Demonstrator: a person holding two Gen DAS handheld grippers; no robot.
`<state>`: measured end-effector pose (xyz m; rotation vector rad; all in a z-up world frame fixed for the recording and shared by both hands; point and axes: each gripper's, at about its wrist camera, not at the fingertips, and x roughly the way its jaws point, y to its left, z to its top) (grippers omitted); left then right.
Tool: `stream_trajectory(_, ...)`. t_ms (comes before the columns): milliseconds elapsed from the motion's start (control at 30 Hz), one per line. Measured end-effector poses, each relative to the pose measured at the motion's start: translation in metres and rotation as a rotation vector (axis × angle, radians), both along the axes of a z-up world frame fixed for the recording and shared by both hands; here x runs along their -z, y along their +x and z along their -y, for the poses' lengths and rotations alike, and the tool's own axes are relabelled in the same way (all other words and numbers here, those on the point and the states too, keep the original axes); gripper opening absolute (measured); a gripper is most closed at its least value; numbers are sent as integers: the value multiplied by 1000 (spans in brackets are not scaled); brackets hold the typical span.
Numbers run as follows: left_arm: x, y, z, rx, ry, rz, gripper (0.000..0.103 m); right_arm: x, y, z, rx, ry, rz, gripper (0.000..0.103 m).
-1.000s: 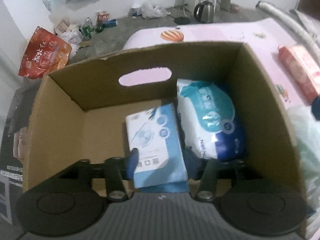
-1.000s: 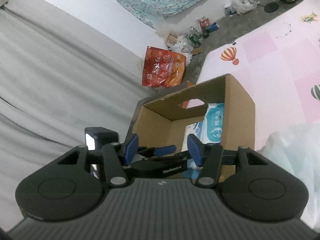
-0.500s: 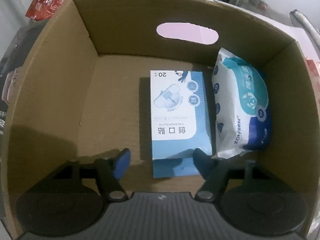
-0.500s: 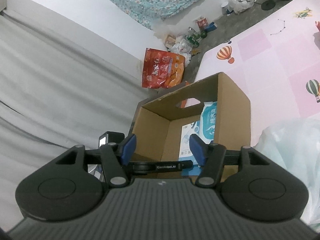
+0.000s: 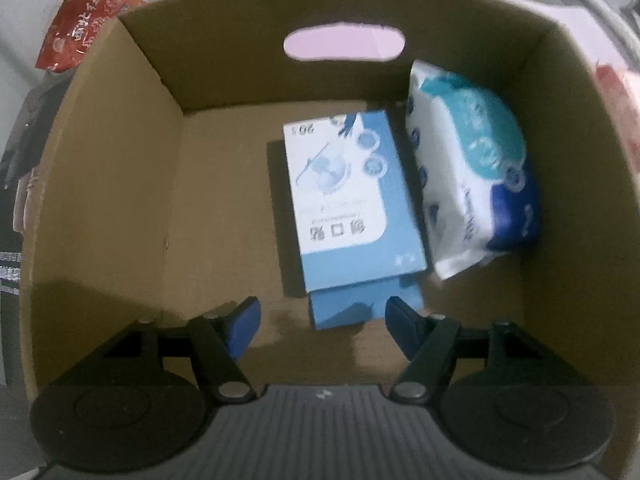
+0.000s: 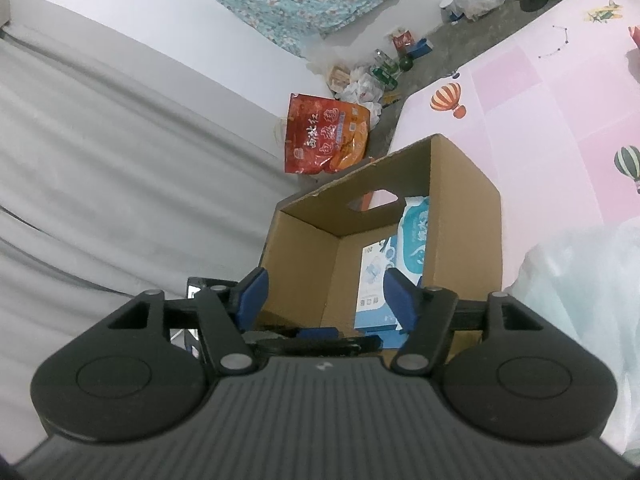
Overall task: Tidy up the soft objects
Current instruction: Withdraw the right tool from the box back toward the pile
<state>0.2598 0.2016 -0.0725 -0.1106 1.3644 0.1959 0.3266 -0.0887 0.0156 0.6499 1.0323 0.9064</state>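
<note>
A brown cardboard box (image 5: 108, 180) with a handle slot stands on a pink mat. On its floor lies a flat blue-and-white carton (image 5: 344, 184), and beside it on the right leans a white and teal wipes pack (image 5: 472, 160). My left gripper (image 5: 322, 316) points down into the box, open, its jaws closing a little. The carton's near end lies below and between the fingers, untouched. My right gripper (image 6: 324, 292) hovers in front of the cardboard box (image 6: 464, 208), open with nothing between its fingers, jaws still opening. The carton (image 6: 374, 276) and the wipes pack (image 6: 416, 236) also show there.
A red snack bag (image 6: 324, 140) lies on the floor behind the box, near scattered litter. Right of the box are the pink mat (image 6: 540, 100) and a translucent plastic bag (image 6: 580, 280). A grey sheet (image 6: 100, 160) fills the left. A red pack (image 5: 616, 92) sits outside the box's right wall.
The left gripper let go of the blue-and-white carton, which now lies flat on the box floor. It tipped down into the box with wider jaws. The right jaws spread slightly.
</note>
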Motion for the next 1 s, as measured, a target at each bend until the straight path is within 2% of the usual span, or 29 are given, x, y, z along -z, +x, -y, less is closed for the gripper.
stream_trajectory(100, 7, 4, 0, -17, 32, -4, 69, 1, -1, -1, 0, 5, -5, 65)
stream_trajectory(233, 7, 12, -2, -51, 8, 28, 69, -1, -6, 2, -4, 9, 5, 65)
stream_trajectory(367, 5, 18, 2, -67, 23, 56, 69, -3, -12, 13, 5, 9, 20, 65)
stream_trajectory(533, 1, 15, 4, -107, 16, 80, 74, 2, -27, 32, 16, 7, 30, 65)
stream_trajectory(600, -3, 16, 6, -120, 19, 92, 84, 7, -34, 41, 21, 11, 27, 65)
stream_trajectory(767, -24, 5, 9, -174, 33, 96, 90, 20, -56, 72, 45, 51, 22, 68)
stream_trajectory(1000, -71, -30, 17, -251, -41, 185, 90, 24, -88, 136, 138, 100, 52, 74)
